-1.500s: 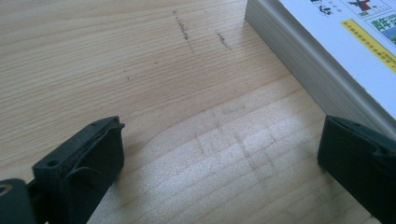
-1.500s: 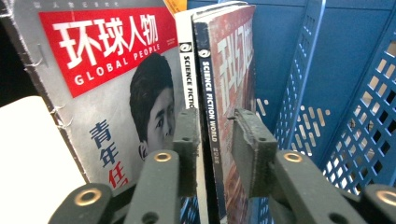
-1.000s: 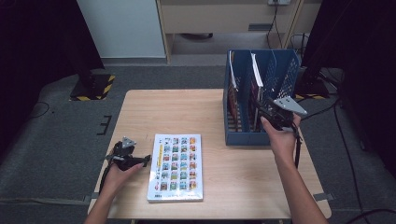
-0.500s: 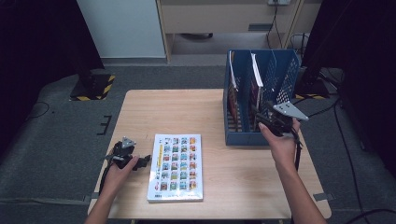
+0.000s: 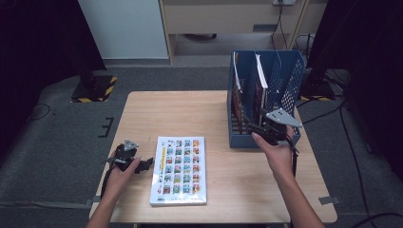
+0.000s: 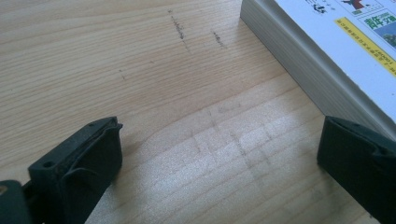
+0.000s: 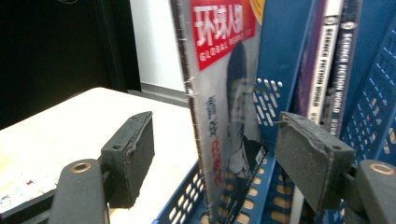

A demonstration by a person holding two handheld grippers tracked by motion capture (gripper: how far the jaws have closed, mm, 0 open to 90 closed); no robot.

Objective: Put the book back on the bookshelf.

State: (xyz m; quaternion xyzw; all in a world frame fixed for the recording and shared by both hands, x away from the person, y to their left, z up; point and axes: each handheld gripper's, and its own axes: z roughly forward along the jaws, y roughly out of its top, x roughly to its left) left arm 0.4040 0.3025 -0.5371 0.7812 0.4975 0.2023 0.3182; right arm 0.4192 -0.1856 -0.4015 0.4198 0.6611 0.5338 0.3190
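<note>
A thick white book (image 5: 178,169) with a grid of small pictures on its cover lies flat near the table's front edge. My left gripper (image 5: 146,164) rests on the wood just left of it, open; in the left gripper view the gripper (image 6: 222,140) has bare wood between its jaws and the book's page edge (image 6: 299,56) lies beyond its right jaw. My right gripper (image 5: 250,127) is at the front of the blue file rack (image 5: 289,85). It (image 7: 217,135) stands open, with a red-headed magazine (image 7: 224,93) upright between the jaws.
The wooden table (image 5: 190,114) has free room at its back left. The rack holds several upright magazines; spines reading Science Fiction World (image 7: 327,70) stand behind a blue divider (image 7: 280,56). Dark floor and cables surround the table.
My right gripper has come down and toward the person, from the rack's top to its front. The left gripper has stayed beside the book.
</note>
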